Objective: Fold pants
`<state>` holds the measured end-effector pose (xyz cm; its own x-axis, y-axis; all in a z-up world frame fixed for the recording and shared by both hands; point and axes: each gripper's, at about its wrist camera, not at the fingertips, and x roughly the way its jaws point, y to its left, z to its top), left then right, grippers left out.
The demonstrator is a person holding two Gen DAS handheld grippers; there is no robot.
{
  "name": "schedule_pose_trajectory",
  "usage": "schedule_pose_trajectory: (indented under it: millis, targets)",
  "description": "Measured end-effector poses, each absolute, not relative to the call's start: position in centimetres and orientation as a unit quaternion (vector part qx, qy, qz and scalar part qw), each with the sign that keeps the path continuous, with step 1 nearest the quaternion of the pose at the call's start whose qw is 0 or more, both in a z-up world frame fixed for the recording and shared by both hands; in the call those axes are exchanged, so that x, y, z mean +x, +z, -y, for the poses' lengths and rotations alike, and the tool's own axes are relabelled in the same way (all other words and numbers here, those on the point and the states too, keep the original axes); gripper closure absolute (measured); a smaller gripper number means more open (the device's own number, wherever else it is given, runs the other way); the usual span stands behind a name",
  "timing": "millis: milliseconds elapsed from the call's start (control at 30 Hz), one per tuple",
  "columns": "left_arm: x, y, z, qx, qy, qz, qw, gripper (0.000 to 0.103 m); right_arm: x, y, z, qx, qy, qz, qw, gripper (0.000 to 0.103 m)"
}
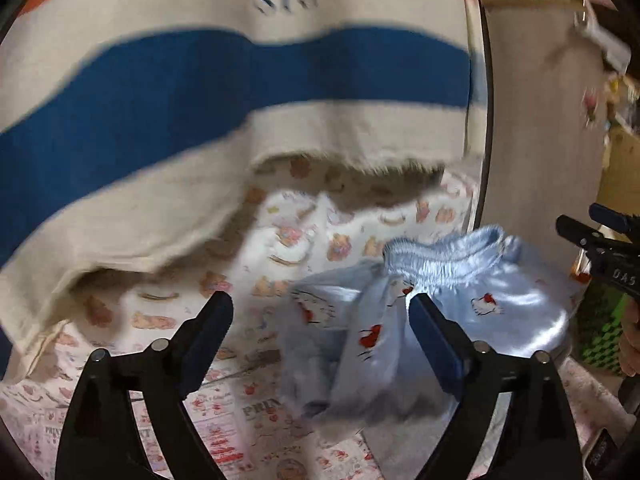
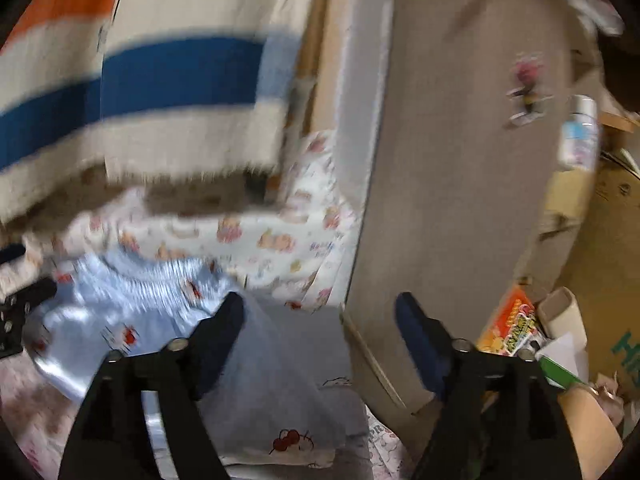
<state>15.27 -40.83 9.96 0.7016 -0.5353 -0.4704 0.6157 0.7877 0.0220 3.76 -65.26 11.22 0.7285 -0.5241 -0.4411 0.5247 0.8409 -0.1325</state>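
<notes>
pants (image 1: 436, 300) lie crumpled on the printed bed sheet (image 1: 256, 280), waistband running left-right — just ahead of both hand-held grippers. left hand-held gripper (image 1: 320, 312) and right hand-held gripper (image 2: 320, 312): fingers apart, empty (right nearer the waistband end).

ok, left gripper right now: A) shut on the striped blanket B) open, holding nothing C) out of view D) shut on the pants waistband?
B: in the left wrist view the left gripper has its jaws spread wide with nothing between them, and the light blue pants lie crumpled on the printed sheet beyond.
</notes>
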Motion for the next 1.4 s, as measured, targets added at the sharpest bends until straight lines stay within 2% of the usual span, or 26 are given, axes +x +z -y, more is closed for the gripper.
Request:
schedule_pose_trajectory:
  millis: [67,200,333,600,800,1067,1400]
  targets:
    - [14.4,10.8,39.5,0.090,-0.301,-0.200,0.928,0.008,2.7,12.7,63.9,-0.006,-0.274,-0.210,0.939,0.018]
    - [12.4,12.6,35.4,0.072,-0.287,-0.163,0.941,0.002,1.4,13.7,60.6,-0.010,-0.224,-0.190,0.956,0.001]
    - [9.9,14.1,31.4,0.065,-0.272,-0.113,0.953,0.001,1.1,13.8,57.0,0.007,-0.182,-0.185,0.966,0.001]
    - [7.1,15.2,24.7,0.037,-0.264,-0.078,0.961,0.001,0.8,14.7,50.7,0.053,-0.146,-0.131,0.979,0.001]
    - [6.5,13.5,21.2,0.028,-0.242,-0.055,0.968,0.001,1.4,12.9,47.6,0.047,-0.139,-0.109,0.983,0.001]
    - [9.2,7.8,19.3,0.034,-0.203,-0.077,0.976,0.001,4.1,7.3,45.2,0.052,-0.134,-0.135,0.980,0.001]
    - [13.1,2.4,17.6,0.015,-0.193,-0.153,0.969,0.001,7.3,3.2,43.4,0.031,-0.146,-0.172,0.974,0.001]
